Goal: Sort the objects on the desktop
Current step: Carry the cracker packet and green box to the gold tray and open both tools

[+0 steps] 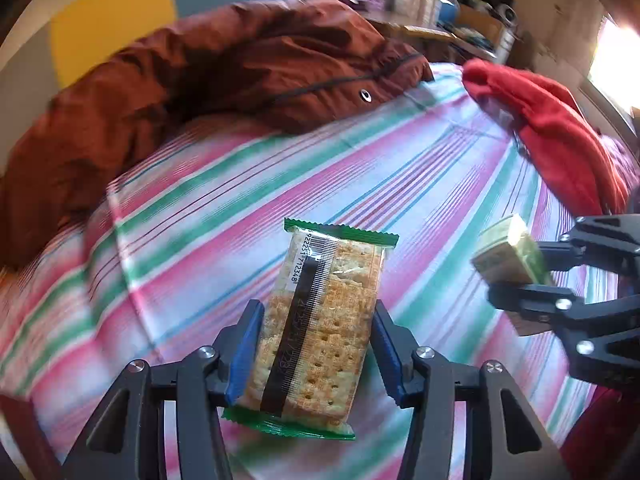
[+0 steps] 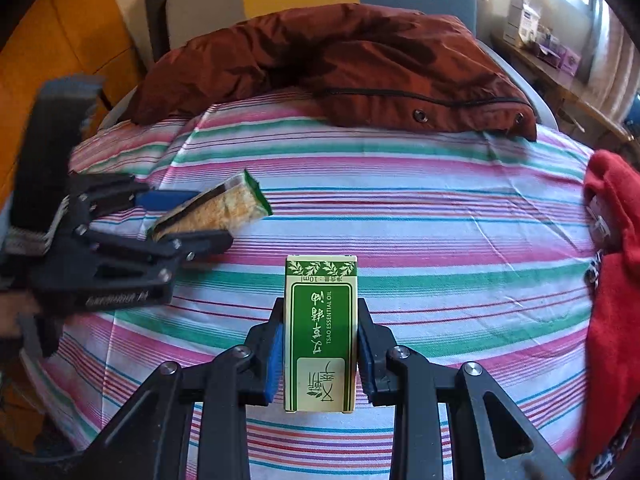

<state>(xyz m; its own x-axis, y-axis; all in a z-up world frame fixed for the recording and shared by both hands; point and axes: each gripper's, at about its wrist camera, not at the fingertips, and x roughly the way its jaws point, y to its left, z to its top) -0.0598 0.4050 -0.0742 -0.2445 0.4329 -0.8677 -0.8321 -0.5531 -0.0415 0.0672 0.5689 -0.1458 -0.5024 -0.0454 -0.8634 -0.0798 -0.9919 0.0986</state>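
Two handheld grippers each hold one item above a surface covered in a pink, green, blue and white striped cloth [image 2: 400, 184].

The left gripper [image 1: 316, 344] has its blue-padded fingers [image 1: 245, 350] clamped on the long edges of one cracker packet [image 1: 320, 328]. The packet is clear with green crimped ends and a dark strip running down its middle. Its long axis runs straight out along the fingers, away from the camera, with the barcode end farthest out and tilted slightly right. In the right wrist view the same packet [image 2: 212, 210] appears at the left, held in the air and pointing up and to the right.

The right gripper [image 2: 320, 352] has its fingers [image 2: 275, 360] clamped on the two long sides of one green and cream essential oil box [image 2: 320, 332]. The box's long axis also points forward along the fingers, and its printing reads upside down from the camera. In the left wrist view the box [image 1: 508, 256] is at the right, close to the cracker packet but apart from it.

One rust-brown jacket [image 2: 340, 68] lies bunched across the far edge of the cloth. One red garment [image 2: 612, 280] lies along its right side. Whether the covered surface is a worktop or a bed cannot be told.
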